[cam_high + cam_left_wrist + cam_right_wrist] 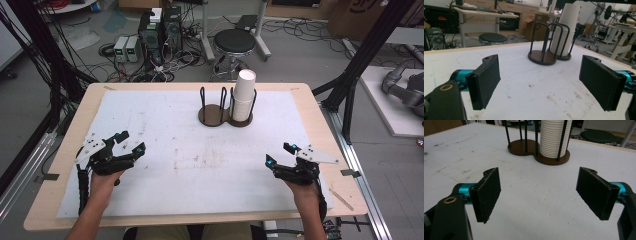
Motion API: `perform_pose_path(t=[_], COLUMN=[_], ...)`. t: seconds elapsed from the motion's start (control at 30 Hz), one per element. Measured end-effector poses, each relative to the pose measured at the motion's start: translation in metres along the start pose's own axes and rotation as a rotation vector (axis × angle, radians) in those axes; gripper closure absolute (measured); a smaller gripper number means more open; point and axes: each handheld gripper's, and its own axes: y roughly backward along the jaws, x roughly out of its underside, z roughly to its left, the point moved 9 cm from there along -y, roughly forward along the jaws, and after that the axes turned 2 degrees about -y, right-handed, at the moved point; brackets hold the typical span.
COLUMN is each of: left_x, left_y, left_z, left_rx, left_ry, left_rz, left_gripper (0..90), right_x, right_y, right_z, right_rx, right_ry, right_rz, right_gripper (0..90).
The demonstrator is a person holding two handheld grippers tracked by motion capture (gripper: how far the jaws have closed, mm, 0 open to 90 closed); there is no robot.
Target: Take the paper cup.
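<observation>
While our left gripper [129,142] waits wide open and empty, we see the upright cup stack [243,96] in its holder [218,115] ahead, nearer our right gripper [279,153], equally wide and empty.

A grey concrete floor [300,55] surrounds a light wooden table [60,165] covered by a stained white sheet [150,130]. Beyond it stands a round black padded stool [235,41] beside white desk legs [260,30]. Black computer towers [160,30] sit among tangled cables [165,70]. Black metal frame struts [360,65] rise at the right. A long wooden desk [484,13] and cardboard boxes [530,25] line the far side.
</observation>
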Motion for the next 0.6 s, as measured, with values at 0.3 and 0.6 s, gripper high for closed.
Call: perform_pose_path(t=[0.3,0.6], left_x=[0.003,0.003], left_y=[-0.011,-0.006], left_z=[-0.002,-0.008], left_rx=[0.010,0.027], left_ry=[-0.004,-0.026], left_rz=[0.017,0.028], left_gripper=[16.9,16.9], right_x=[0.004,0.000], right_y=[0.006,-0.005], right_z=[-0.004,0.000], right_rx=[-0.002,-0.031], right_ry=[-0.012,-0.006], right_rz=[0.003,0.026], right_gripper=[20.2,20.2])
